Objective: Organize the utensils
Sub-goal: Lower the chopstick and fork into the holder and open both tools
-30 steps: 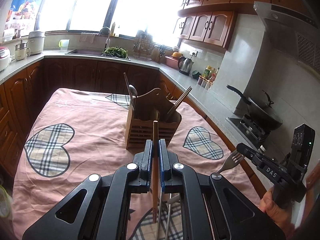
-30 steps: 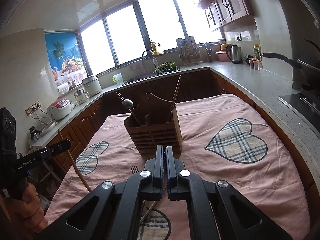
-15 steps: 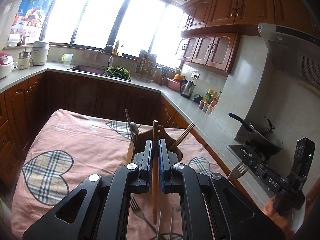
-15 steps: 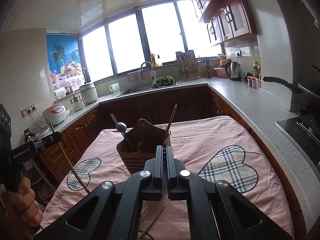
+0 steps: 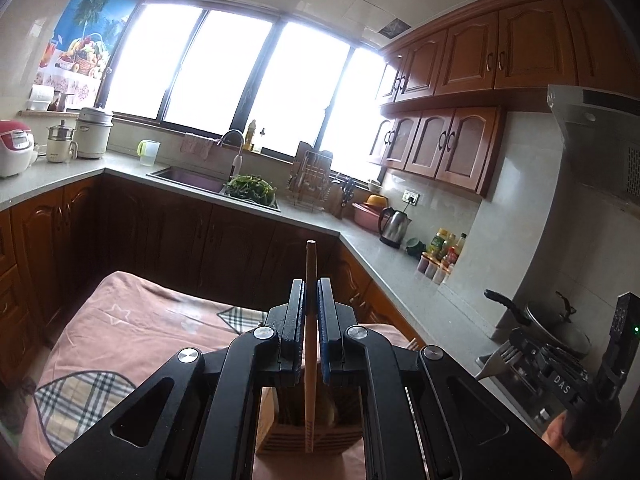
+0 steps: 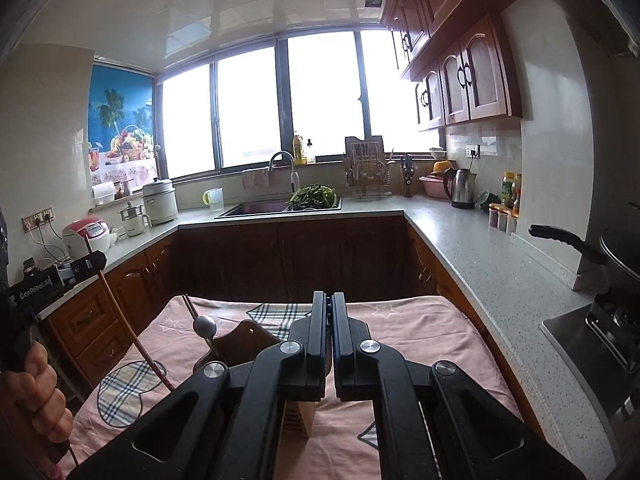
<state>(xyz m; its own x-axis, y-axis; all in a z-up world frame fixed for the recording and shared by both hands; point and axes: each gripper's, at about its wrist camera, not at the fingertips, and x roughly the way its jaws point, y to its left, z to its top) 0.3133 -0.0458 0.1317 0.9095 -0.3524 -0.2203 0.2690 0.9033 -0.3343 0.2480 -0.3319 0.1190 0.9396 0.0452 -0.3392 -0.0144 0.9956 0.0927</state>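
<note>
My left gripper (image 5: 311, 288) is shut on a wooden chopstick (image 5: 310, 352) held upright, its lower end hanging over the wooden utensil holder (image 5: 296, 438) directly below. My right gripper (image 6: 331, 300) is shut on a metal fork; the fork (image 5: 498, 358) shows only in the left wrist view, sticking out of the right gripper at the right edge. The holder (image 6: 236, 338) also shows in the right wrist view, with a spoon (image 6: 205, 325) and chopsticks standing in it. The left gripper (image 6: 94, 262) with its chopstick (image 6: 132, 336) shows at the left there.
The holder stands on a table with a pink cloth (image 6: 420, 328) printed with plaid hearts. Kitchen counters (image 6: 480, 256) wrap around the back and right, with a sink (image 5: 188, 176), a kettle (image 5: 394, 222) and a stove with a pan (image 5: 560, 320).
Both grippers have risen and moved forward over the holder, so the table has dropped low in both views. The chopstick now hangs above the holder. Both grips are unchanged.
</note>
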